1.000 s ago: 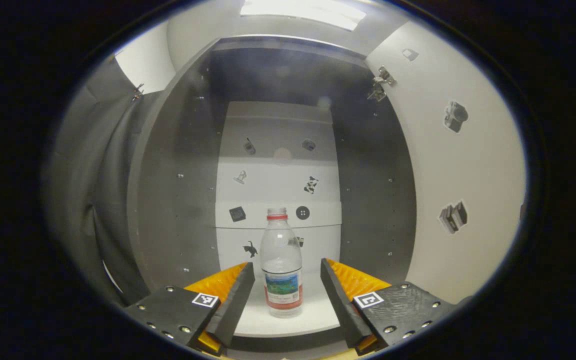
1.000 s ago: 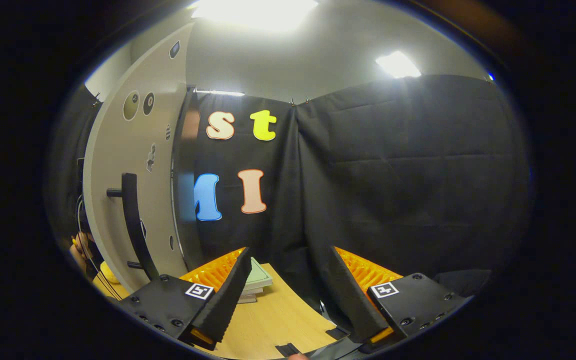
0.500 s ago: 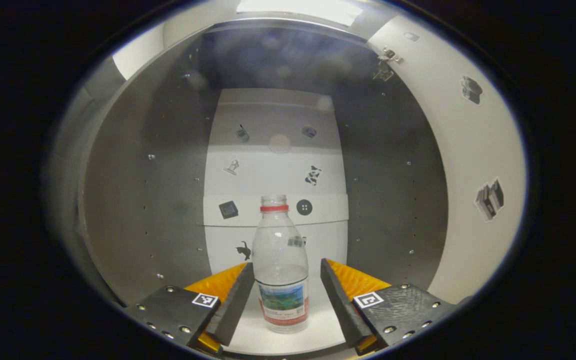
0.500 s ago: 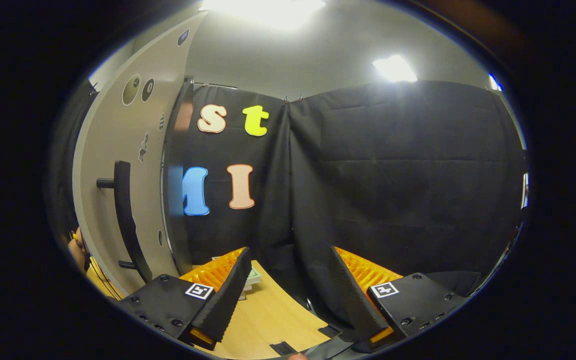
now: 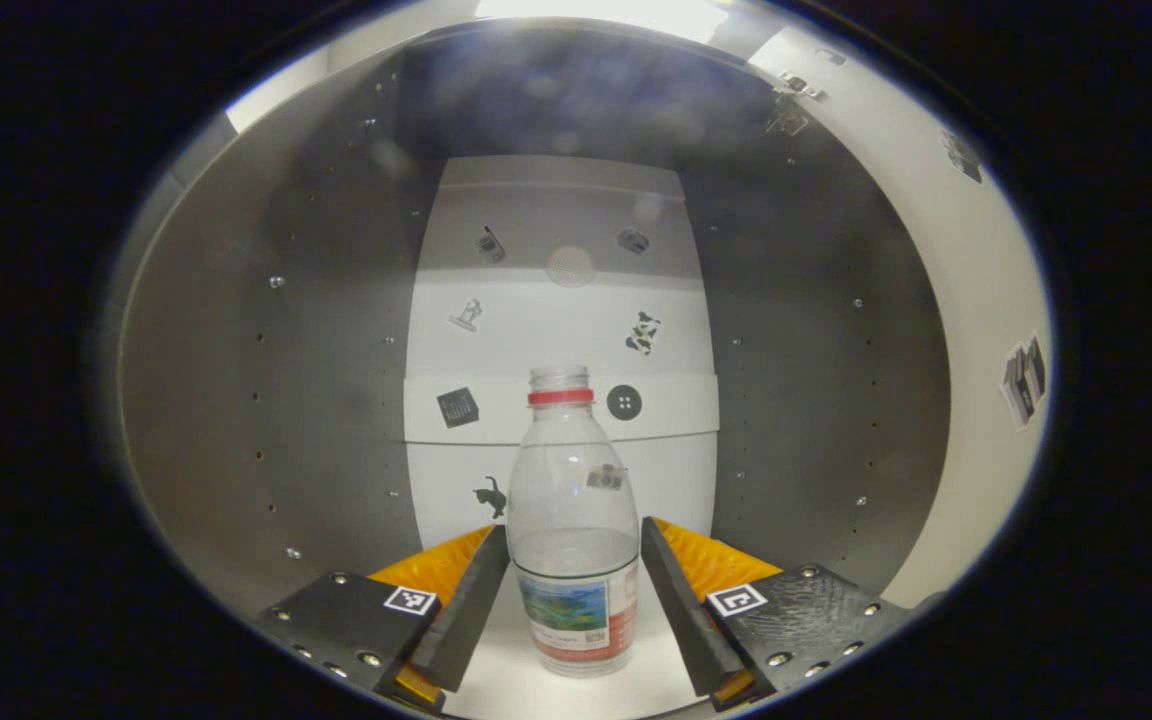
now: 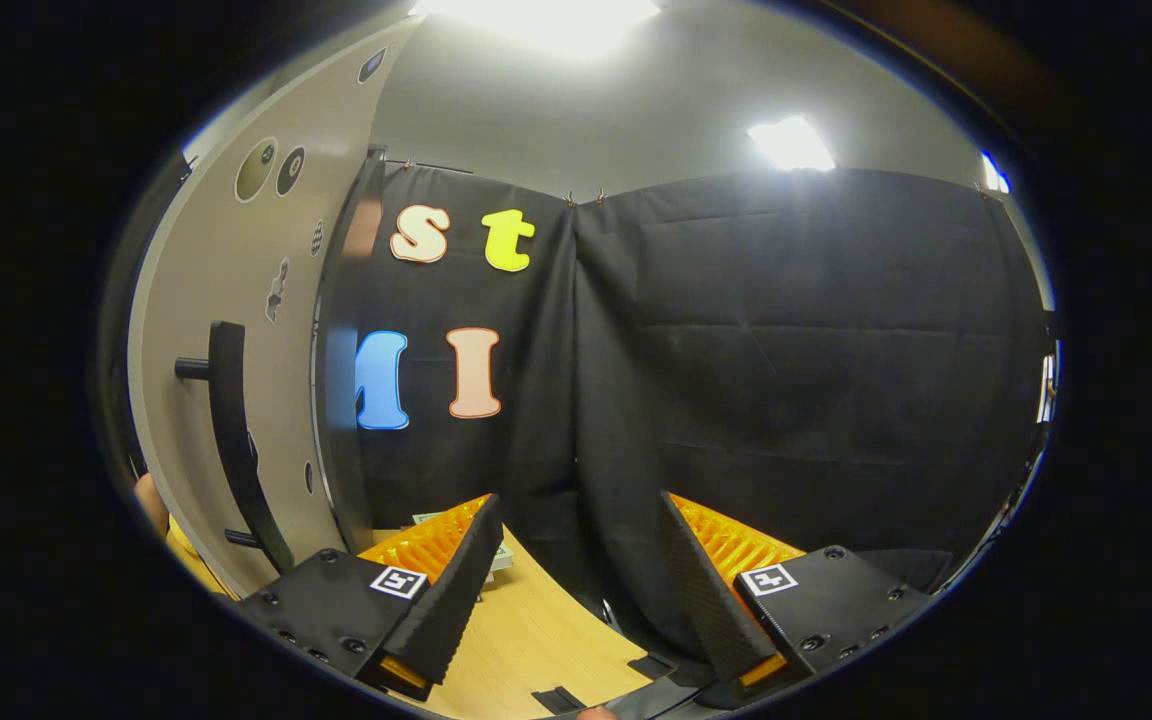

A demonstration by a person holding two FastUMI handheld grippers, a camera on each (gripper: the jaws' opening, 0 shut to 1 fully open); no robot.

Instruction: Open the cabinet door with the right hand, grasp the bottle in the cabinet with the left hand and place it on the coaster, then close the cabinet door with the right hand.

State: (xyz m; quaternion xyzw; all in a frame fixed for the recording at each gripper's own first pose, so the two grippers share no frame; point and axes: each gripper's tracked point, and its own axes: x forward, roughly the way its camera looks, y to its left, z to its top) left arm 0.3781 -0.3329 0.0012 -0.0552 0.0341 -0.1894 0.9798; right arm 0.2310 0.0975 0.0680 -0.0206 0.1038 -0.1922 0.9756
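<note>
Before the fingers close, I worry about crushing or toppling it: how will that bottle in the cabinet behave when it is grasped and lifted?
The bottle looks like thin clear plastic, so it probably dents under a hard squeeze. The water seems to fill under half, so it is likely light. Tall and narrow, it may tip if one of the fingers nudges it first.

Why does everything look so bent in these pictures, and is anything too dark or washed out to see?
Both views are fisheye, so straight edges bow: the cabinet walls in the left gripper view, the cabinet door in the right gripper view. The cabinet's upper part is dim and hazy; the bottle stays sharp. Ceiling lights blow out to white in the right gripper view.
</note>
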